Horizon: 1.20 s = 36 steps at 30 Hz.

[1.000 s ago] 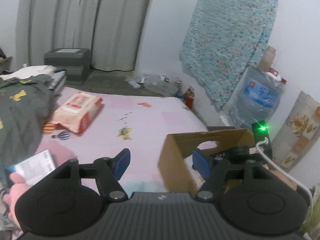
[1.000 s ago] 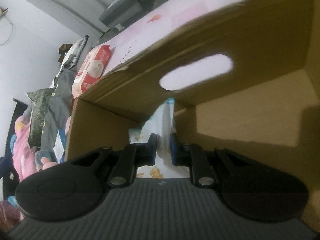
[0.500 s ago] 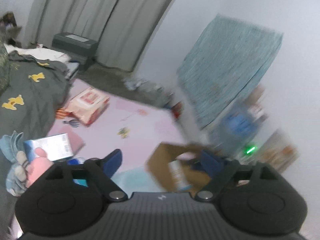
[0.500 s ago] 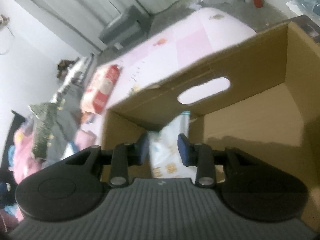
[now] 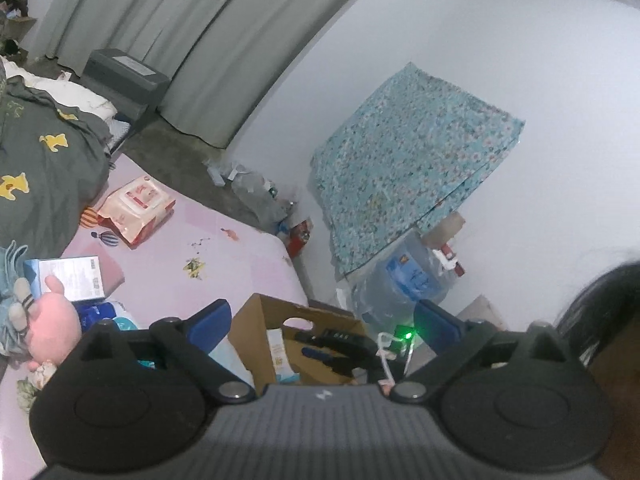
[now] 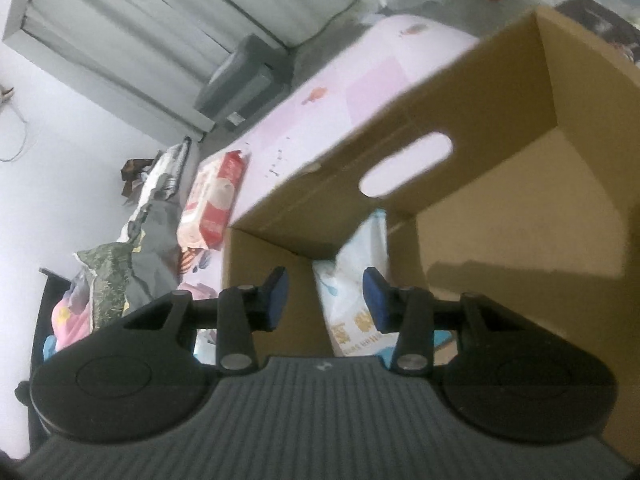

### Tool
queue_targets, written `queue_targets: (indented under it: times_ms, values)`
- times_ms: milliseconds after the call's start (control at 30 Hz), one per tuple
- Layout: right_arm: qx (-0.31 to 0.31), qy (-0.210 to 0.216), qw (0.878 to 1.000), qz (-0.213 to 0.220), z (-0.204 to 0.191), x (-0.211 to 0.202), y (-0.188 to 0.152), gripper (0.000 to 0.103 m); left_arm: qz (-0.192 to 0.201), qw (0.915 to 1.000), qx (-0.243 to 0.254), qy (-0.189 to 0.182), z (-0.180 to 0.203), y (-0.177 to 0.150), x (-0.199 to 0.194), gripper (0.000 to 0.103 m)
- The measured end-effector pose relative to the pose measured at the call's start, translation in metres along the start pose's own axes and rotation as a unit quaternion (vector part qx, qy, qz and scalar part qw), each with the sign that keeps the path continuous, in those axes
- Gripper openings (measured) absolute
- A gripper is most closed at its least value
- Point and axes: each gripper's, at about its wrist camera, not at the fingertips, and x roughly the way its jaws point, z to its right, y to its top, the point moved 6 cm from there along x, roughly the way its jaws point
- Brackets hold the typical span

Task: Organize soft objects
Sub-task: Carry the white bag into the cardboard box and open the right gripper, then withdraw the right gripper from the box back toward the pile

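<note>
A brown cardboard box with a handle slot stands on the pink bed sheet; it also shows in the left wrist view. A white and blue soft pack leans upright inside it, seen small in the left wrist view. My right gripper is open just above the pack, its pads apart from it. My left gripper is wide open and empty, held high over the bed. A red and white wipes pack lies on the sheet.
A pink plush toy and a white carton lie at the left bed edge, beside a dark green blanket. A water jug and patterned cloth stand by the wall. A grey printer sits under the curtains.
My right gripper opened and let go of the white pack, then drew back up out of the box. My left gripper rose and tilted away from the box.
</note>
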Motion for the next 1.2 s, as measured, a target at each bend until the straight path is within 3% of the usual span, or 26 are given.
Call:
queue_targets:
  times_ms: [433, 733, 933, 1100, 1200]
  values:
    - [0.021, 0.021, 0.999, -0.044, 0.002, 0.016, -0.016, 0.040, -0.022, 0.9996, 0.009, -0.017, 0.014, -0.012, 0.008, 0.098]
    - [0.042, -0.035, 0.993, -0.102, 0.024, 0.054, -0.036, 0.041, -0.024, 0.9996, 0.008, -0.009, 0.011, -0.012, 0.011, 0.098]
    - [0.041, 0.004, 0.997, -0.073, 0.004, 0.044, -0.024, 0.041, -0.033, 0.9992, 0.013, -0.019, 0.015, -0.014, 0.011, 0.098]
    - [0.048, -0.009, 0.995, -0.085, 0.012, 0.058, -0.026, 0.041, -0.029, 0.9993, 0.017, -0.016, 0.015, -0.015, 0.009, 0.098]
    - [0.050, -0.008, 0.995, -0.091, 0.014, 0.062, -0.032, 0.041, -0.014, 0.9998, 0.016, 0.004, 0.006, -0.011, 0.008, 0.100]
